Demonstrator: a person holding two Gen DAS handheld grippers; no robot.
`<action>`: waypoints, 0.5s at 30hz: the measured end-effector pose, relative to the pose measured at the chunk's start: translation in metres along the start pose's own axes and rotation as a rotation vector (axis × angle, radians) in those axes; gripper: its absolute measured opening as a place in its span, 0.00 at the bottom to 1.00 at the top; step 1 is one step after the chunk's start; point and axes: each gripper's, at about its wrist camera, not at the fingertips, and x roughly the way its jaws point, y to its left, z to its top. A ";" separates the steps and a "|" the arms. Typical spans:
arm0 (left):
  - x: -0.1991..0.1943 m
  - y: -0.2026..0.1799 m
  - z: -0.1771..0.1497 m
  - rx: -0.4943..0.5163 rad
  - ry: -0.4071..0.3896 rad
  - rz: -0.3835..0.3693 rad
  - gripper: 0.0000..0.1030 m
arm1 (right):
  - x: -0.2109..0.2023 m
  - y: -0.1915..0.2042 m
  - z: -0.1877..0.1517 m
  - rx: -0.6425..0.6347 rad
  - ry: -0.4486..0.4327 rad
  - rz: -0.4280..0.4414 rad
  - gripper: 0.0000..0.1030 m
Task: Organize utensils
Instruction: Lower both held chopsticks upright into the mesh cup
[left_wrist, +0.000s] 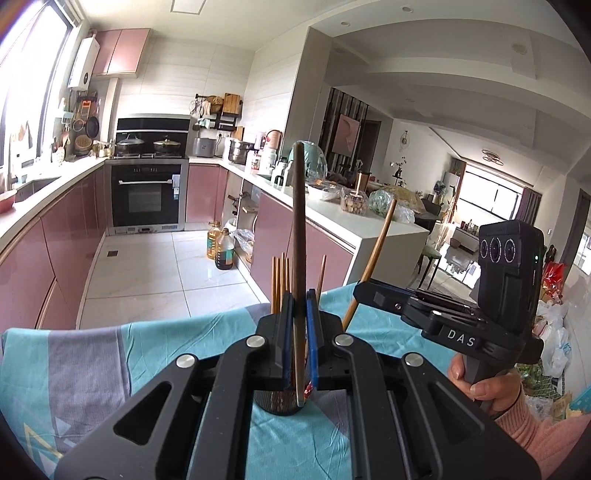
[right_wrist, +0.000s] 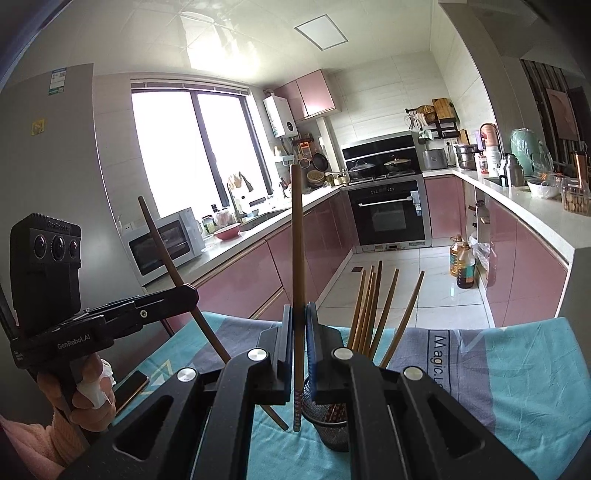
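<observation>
left tool (left_wrist: 300, 314) clamped on one dark brown wooden chopstick (left_wrist: 298, 221), right tool (right_wrist: 300, 325) clamped on another brown wooden chopstick (right_wrist: 297, 236), both held upright above the black mesh holder (right_wrist: 327, 424) on the cloth-covered surface (right_wrist: 498, 369), probably for dropping in beside the standing chopsticks (right_wrist: 369, 314).

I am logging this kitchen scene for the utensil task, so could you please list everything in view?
held chopsticks: two, brown, one upright in each hand-held gripper, the left's, the right's
loose chopsticks: several, light brown, standing in the holder
holder: one, black mesh, on the cloth
cloth: one, teal and grey, over the table
phone: one, dark, on the cloth
oven: one, black, built in
oil bottles: two, amber, on the floor
microwave: one, white, on the counter
left hand-held gripper: black, shut on a chopstick
right hand-held gripper: black, shut on a chopstick
</observation>
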 end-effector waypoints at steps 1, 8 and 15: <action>0.000 -0.001 0.001 0.003 -0.003 0.000 0.07 | -0.001 0.002 -0.001 -0.003 -0.002 -0.002 0.06; -0.001 -0.005 0.006 0.020 -0.021 0.014 0.07 | 0.000 -0.001 0.005 -0.006 -0.014 -0.019 0.06; 0.005 -0.005 0.008 0.033 -0.022 0.035 0.07 | 0.005 -0.004 0.008 -0.001 -0.022 -0.043 0.06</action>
